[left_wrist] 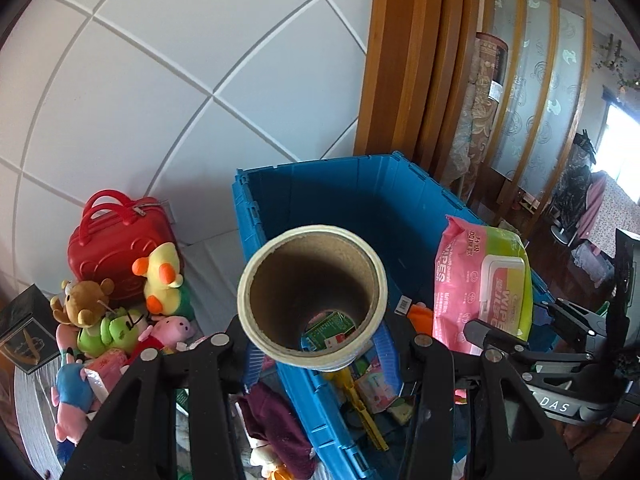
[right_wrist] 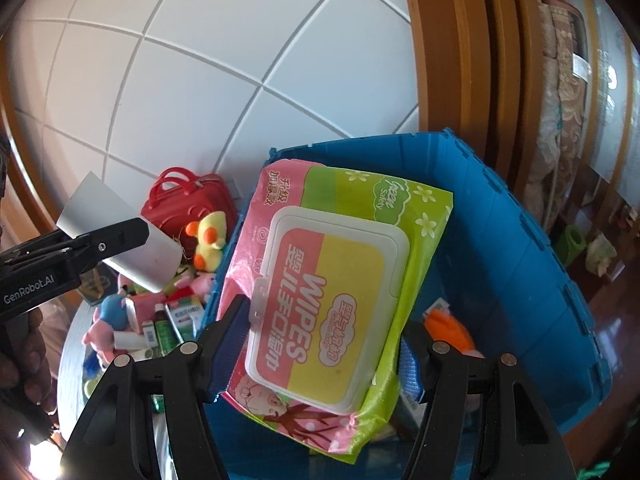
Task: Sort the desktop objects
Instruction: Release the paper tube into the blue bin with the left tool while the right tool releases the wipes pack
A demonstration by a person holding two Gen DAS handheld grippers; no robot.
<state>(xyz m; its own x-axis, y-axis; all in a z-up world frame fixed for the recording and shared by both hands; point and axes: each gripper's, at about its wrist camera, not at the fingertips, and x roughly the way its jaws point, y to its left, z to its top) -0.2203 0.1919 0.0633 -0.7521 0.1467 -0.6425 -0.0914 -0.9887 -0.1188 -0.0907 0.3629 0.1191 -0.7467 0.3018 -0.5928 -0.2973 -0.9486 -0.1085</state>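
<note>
- A red hard-shell handbag, a yellow plush duck and other soft toys crowd the table beside the open blue plastic crate, outside its left wall.
- The left gripper clamps a cardboard-cored roll of pale tape above the crate's near-left rim.
- The right gripper grips a pink-and-green pack of wet wipes over the crate's interior, lid facing the camera.

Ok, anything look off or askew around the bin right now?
Nothing spilled or damaged that I can see. Both grippers hold loads above the blue bin: the left gripper grips a roll, the right gripper a wipes pack, which sits tilted between the fingers. The plush toys lie in a loose heap beside the bin.
</note>
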